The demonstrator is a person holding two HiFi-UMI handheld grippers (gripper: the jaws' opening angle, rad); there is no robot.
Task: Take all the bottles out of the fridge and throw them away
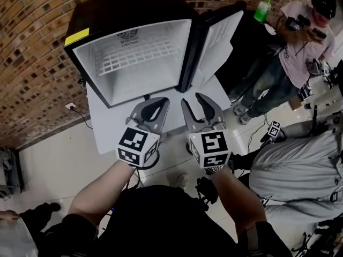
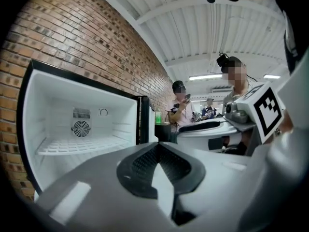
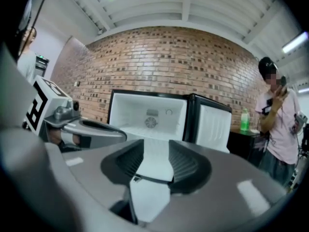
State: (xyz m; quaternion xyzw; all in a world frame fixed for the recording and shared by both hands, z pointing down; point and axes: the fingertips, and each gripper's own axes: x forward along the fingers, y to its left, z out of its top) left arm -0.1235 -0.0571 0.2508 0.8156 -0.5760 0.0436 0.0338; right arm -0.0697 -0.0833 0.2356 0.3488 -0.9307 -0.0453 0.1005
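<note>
A reddish-brown brick wall (image 1: pixel 32 47) bears a small white wall socket (image 1: pixel 70 106) low down, while a person in a pale pink shirt (image 1: pixel 303 58) stands just beside a black cabinet (image 1: pixel 252 42).

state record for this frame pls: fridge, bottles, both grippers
fridge: mini fridge, door open, on a pale platform
inside: wire shelf, no bottles visible
bottle: green bottle outside the fridge, on the dark cabinet to its right
left gripper: jaws together, nothing held
right gripper: jaws apart, nothing between them
bystander: person in a pink shirt, at right
</note>
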